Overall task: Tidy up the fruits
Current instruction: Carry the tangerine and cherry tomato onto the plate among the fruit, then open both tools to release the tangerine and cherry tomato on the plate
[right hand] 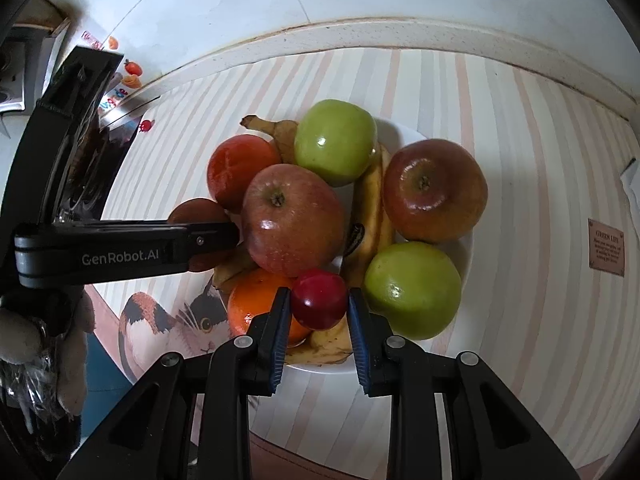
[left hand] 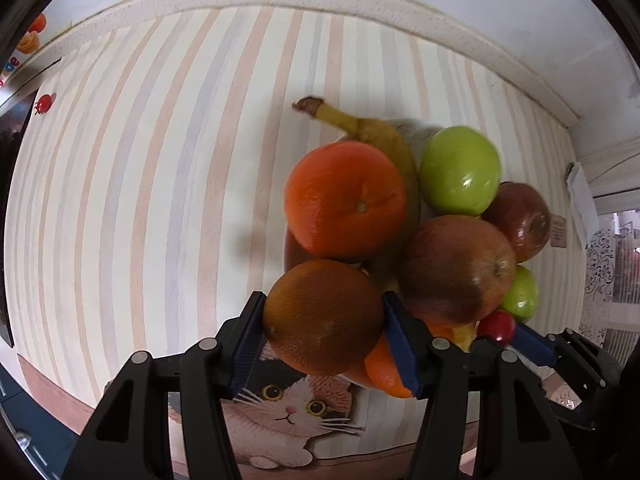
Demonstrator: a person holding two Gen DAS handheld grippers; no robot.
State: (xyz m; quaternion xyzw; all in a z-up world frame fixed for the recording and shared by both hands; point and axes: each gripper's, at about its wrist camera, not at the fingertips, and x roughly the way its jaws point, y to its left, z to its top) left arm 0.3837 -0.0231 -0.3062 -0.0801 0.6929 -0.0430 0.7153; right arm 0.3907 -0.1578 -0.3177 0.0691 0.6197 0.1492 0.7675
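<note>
Left gripper [left hand: 324,320] clasped orange [left hand: 323,317], right gripper [right hand: 319,304] clenched on small red fruit [right hand: 319,299]; best lowered gently onto heaped bowl [right hand: 466,240], released one by one

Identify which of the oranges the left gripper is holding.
The darker, shaded orange nearest the camera, clamped between the left gripper pads. The brighter orange behind it sits free on the pile beside the banana.

Light: both views evenly and softly lit | Glare: small highlights seen on the green apple [right hand: 335,142] and red apple [right hand: 435,190] | Shadows: soft, cast on the striped counter [left hand: 160,184] | Blur: slight smear at the fruit edges | Distortion: heavy fisheye bending, corners blackened
</note>
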